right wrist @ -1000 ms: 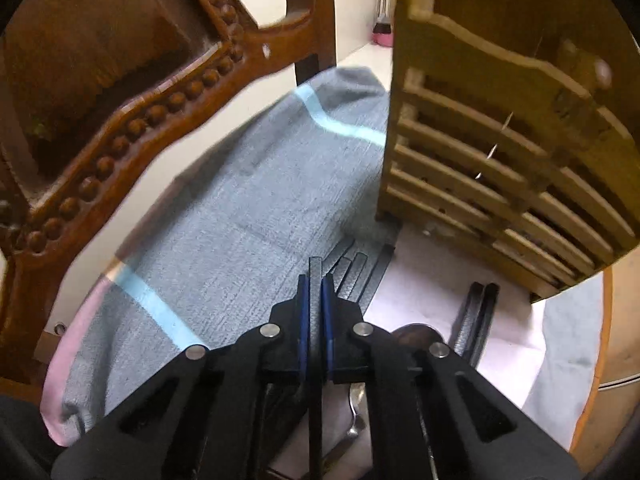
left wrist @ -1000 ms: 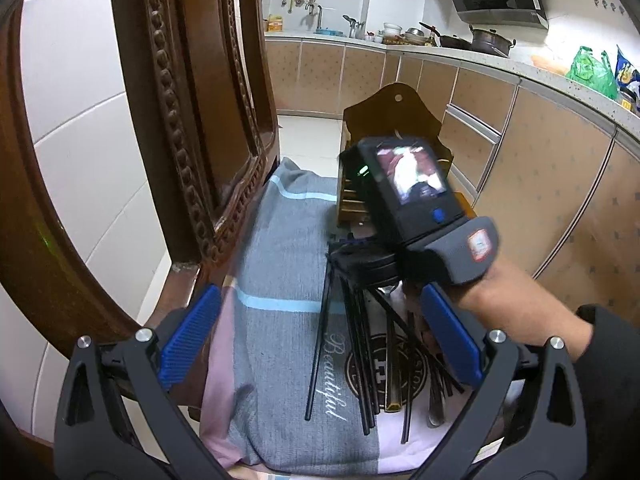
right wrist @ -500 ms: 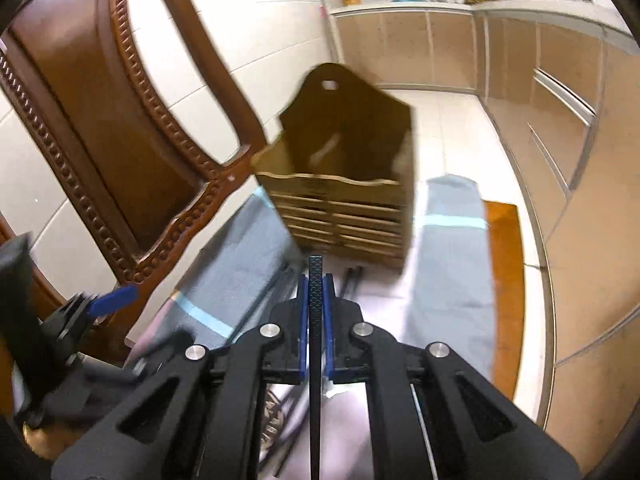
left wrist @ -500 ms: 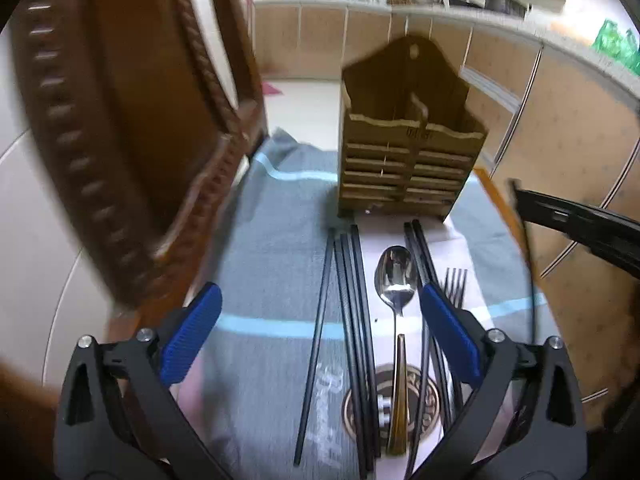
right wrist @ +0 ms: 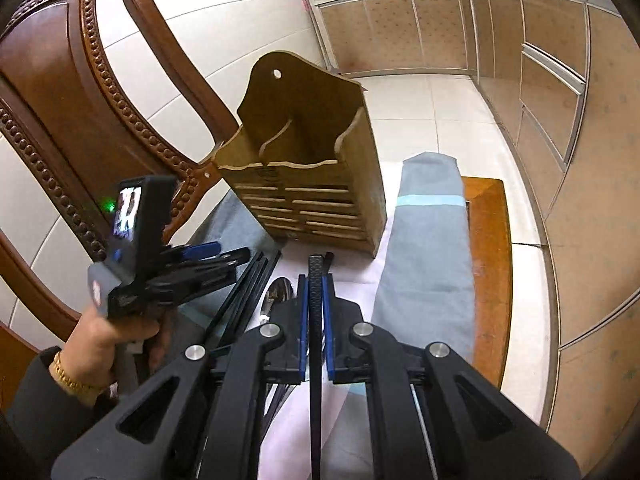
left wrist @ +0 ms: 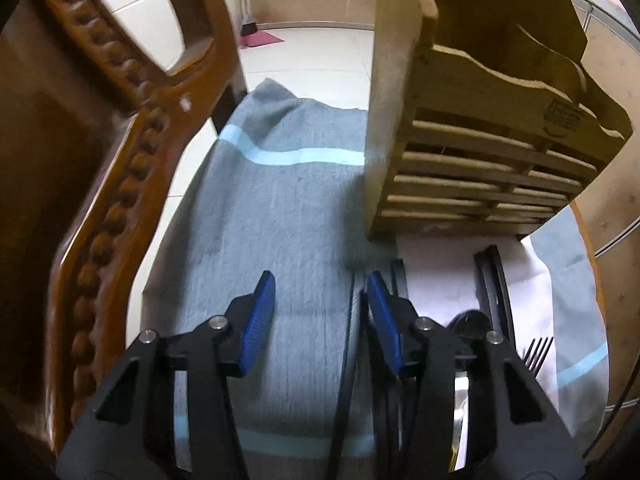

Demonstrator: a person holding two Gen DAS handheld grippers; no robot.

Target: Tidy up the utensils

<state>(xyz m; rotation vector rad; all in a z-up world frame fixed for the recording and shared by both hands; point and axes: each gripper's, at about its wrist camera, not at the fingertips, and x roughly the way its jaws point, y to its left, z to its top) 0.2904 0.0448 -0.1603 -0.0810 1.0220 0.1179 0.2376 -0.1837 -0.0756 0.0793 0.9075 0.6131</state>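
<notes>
You work on a wooden surface (right wrist: 486, 216) draped with a grey towel (left wrist: 280, 216) crossed by light-blue stripes. On the towel stand the wooden utensil holder (right wrist: 316, 184) and, before it, black chopsticks (left wrist: 490, 276), a spoon (right wrist: 276, 294) and a fork (left wrist: 538, 354)

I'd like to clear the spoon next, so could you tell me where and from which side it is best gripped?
Probably grip the spoon on its narrow handle behind the bowl, from above. It lies flat on the cloth between black chopsticks, so the jaws would have to close across the handle's width.
</notes>
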